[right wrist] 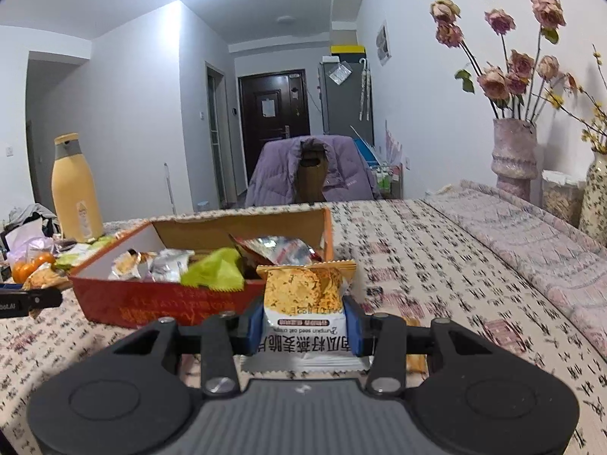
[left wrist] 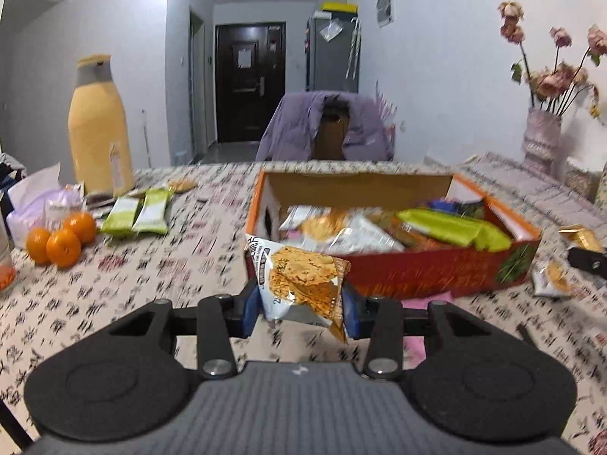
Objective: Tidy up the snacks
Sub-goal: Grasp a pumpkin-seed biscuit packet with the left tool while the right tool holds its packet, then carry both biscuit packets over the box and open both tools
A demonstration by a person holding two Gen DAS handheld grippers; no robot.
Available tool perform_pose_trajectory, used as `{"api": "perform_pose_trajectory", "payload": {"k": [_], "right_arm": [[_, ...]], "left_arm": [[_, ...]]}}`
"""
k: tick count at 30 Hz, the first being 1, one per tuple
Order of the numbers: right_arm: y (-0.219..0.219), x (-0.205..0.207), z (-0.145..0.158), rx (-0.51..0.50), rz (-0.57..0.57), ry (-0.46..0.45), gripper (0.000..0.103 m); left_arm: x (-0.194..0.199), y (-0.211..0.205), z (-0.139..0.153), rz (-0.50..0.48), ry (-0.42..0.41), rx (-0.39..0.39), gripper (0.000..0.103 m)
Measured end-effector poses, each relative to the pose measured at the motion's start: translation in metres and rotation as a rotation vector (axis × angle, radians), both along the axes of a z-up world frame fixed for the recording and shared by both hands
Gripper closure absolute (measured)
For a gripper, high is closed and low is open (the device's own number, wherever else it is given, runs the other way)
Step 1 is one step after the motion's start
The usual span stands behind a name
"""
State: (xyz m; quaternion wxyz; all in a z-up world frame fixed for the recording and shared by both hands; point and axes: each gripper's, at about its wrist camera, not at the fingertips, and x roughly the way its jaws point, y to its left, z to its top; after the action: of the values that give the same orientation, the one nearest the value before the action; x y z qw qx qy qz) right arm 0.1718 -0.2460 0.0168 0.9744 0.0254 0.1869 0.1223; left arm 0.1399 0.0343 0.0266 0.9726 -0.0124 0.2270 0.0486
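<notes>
Table (left wrist: 189,273) with a cloth printed in black characters fills both views under the tongs. Orange-red snack box (left wrist: 436,269) sits just ahead and right of the left gripper (left wrist: 301,303); in the right wrist view the same box (right wrist: 151,299) is ahead-left of the right gripper (right wrist: 305,326). Box is open-topped, full of packets; its side print is blurred, unreadable.

Left gripper points slightly down, lifted off the cloth, jaws narrow and clamped on a crisp packet (left wrist: 303,284), which hangs tilted between the blue pads in front of the box's near left corner.

Right gripper points slightly down, jaws clamped on a second oat crisp packet (right wrist: 307,303), held upside down; label reads "pumpkin seed oat crisps" plus Chinese characters, inverted.

Far left of the left gripper: yellow bottle (left wrist: 100,125), label too small to read; two green bars (left wrist: 136,212); three oranges (left wrist: 60,239). Another loose packet (left wrist: 552,276) lies right of the box.
</notes>
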Motion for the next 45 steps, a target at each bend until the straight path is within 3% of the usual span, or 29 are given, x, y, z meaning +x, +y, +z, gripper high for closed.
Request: {"api": "perform_pose_trajectory", "payload": {"k": [7,15,22,29,32,34,35,36,38,39,45], "right_arm": [[0.026,0.016,0.014,0.008,0.050,-0.038,0.062],[0.056,0.051,0.033,-0.005,0.092,-0.071,0.061],[0.070,0.097,0.041,-0.008,0.097,-0.033,0.061],[0.080,0.139,0.032,-0.012,0.075,0.062,0.061],[0.080,0.149,0.026,-0.021,0.067,0.092,0.059],[0.078,0.153,0.023,-0.021,0.068,0.111,0.044],[0.077,0.153,0.021,-0.018,0.069,0.122,0.020],[0.074,0.152,0.020,-0.012,0.066,0.126,0.005],[0.070,0.148,0.018,-0.001,0.059,0.114,0.002],[0.067,0.147,0.018,0.005,0.057,0.115,0.001],[0.056,0.139,0.016,0.030,0.055,0.108,0.000]], "left_arm": [[0.018,-0.019,0.020,-0.032,-0.056,-0.009,0.060],[0.055,-0.042,0.032,-0.054,-0.060,0.006,0.060],[0.097,-0.039,0.034,-0.025,-0.022,-0.012,0.060],[0.132,-0.036,0.027,0.022,0.012,-0.003,0.059],[0.138,-0.034,0.020,0.042,0.029,-0.002,0.052],[0.138,-0.032,0.018,0.050,0.025,0.003,0.030],[0.137,-0.031,0.017,0.060,0.016,0.007,0.024],[0.135,-0.029,0.017,0.070,0.002,0.011,0.017],[0.131,-0.026,0.017,0.092,-0.021,0.011,0.002],[0.129,-0.023,0.018,0.104,-0.030,0.005,0.000],[0.122,-0.018,0.019,0.112,-0.036,-0.008,0.000]]}}
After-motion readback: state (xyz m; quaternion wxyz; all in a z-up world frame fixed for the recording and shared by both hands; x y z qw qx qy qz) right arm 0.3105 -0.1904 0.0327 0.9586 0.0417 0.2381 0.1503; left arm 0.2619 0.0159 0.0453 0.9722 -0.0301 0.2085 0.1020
